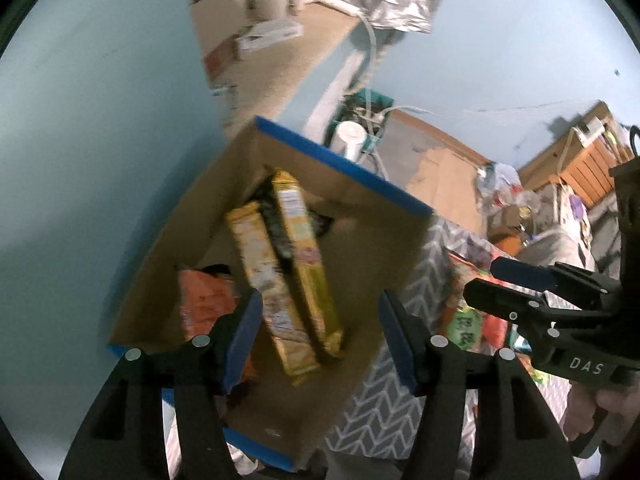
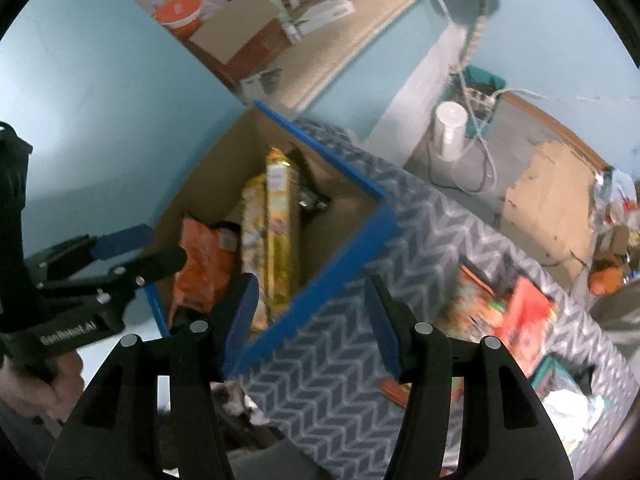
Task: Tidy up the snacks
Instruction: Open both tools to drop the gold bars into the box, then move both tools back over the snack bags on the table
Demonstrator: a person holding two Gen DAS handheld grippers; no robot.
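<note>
Left gripper (image 1: 320, 336): jaws apart, nothing between the blue pads, hanging over the cardboard box (image 1: 384, 264). Right gripper (image 2: 310, 316): jaws likewise parted and empty, straddling the box's blue-taped rim where it meets the grey chevron bin (image 2: 328, 364).

In the box, left wrist view: two long yellow snack packs (image 1: 304, 256) lie side by side, running from 5 o'clock to 11 o'clock. An orange snack bag (image 1: 204, 300) sits at their 8 o'clock, partly behind the left finger. Something dark lies under the yellow packs; too blurred to name.

Chevron bin touches the box on its 3 o'clock side. Inside it, right wrist view: loose red and orange packets (image 2: 520, 308), crumpled white material at 5 o'clock.

Each gripper shows in the other's view, at the frame edge, with a hand on the handle.

Farther out, at 1 o'clock: white cylinder (image 2: 450, 128) on the floor with trailing cables, torn cardboard sheet (image 2: 548, 200) beyond. At 11 o'clock: cluttered bench (image 2: 352, 44) carrying an orange bowl (image 2: 180, 12), boxes, cups. Pale blue wall behind.
</note>
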